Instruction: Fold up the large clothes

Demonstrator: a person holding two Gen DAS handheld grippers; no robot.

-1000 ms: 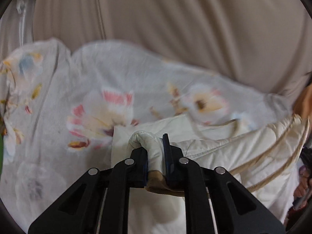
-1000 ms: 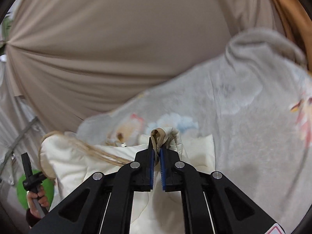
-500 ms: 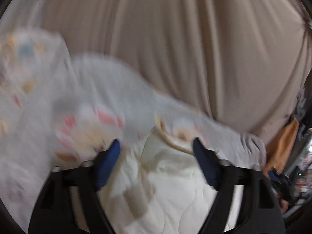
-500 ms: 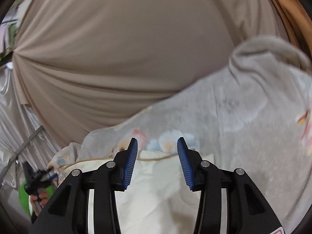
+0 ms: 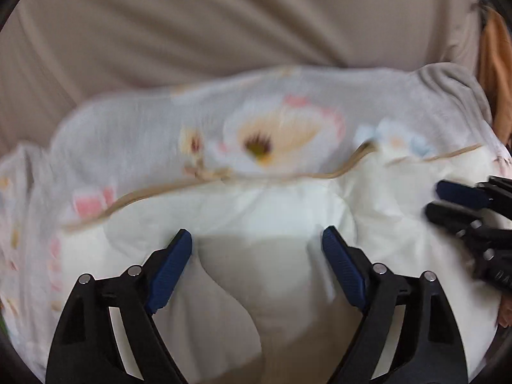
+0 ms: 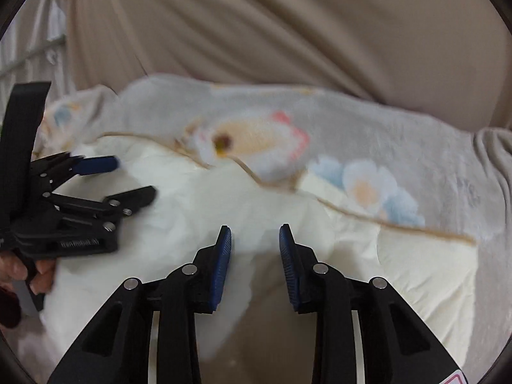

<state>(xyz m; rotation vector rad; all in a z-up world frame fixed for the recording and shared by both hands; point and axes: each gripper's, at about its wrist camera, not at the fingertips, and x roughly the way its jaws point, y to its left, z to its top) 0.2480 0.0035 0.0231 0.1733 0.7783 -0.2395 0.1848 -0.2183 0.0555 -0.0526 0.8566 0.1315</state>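
In the left wrist view, one cream quilted garment lies spread on a floral blanket, its tan-piped edge running left to right. The left gripper hovers over it, jaws released and wide, gripping nothing. The right gripper enters at right. In the right wrist view, the right gripper's jaws have just been closing; they stand partly apart, nothing between them.

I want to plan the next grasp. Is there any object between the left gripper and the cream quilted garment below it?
Nothing visible. The left gripper, jaws open, hangs directly over the cream quilted garment. The right gripper is off to the side, not in between.
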